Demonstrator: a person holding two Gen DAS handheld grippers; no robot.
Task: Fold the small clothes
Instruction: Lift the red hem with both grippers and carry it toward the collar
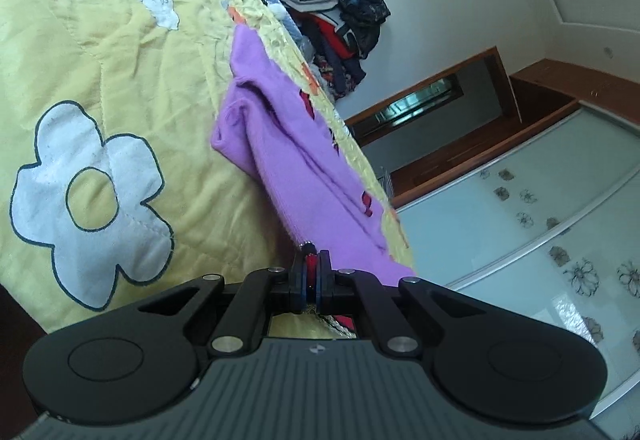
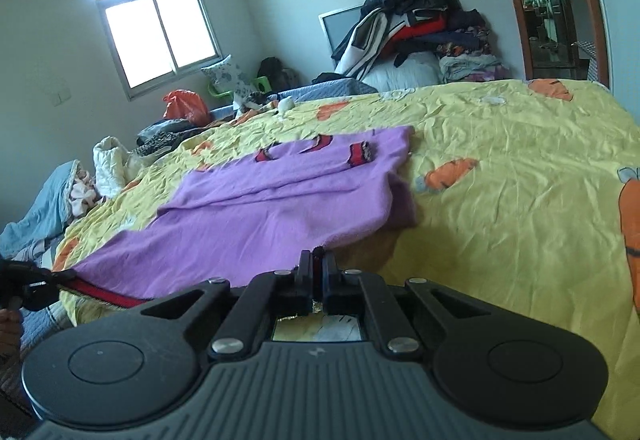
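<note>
From the left wrist view, the black two-finger left gripper [image 1: 311, 260] had its jaws pressed together on the red-and-black striped hem of the small purple knit sweater [image 1: 296, 163]. The sweater stretched away from the fingers across the wrinkled yellow quilted bedspread [image 1: 120, 39], which carried a white flower patch with a dark outline [image 1: 88, 199]. Past the bed's far edge stood a heap of dark and red clothes [image 1: 344, 23] and frosted sliding wardrobe doors with a flower print [image 1: 540, 224].

From the right wrist view, the black right gripper [image 2: 318, 260] was likewise clamped on the sweater's near striped edge. The sweater [image 2: 272, 199] lay mostly flat on the bedspread [image 2: 500, 199], its red-cuffed sleeves folded onto the body. At the left edge the left gripper [image 2: 44, 282] pinched the striped hem. A bright window [image 2: 156, 35] was on the far wall.
</note>
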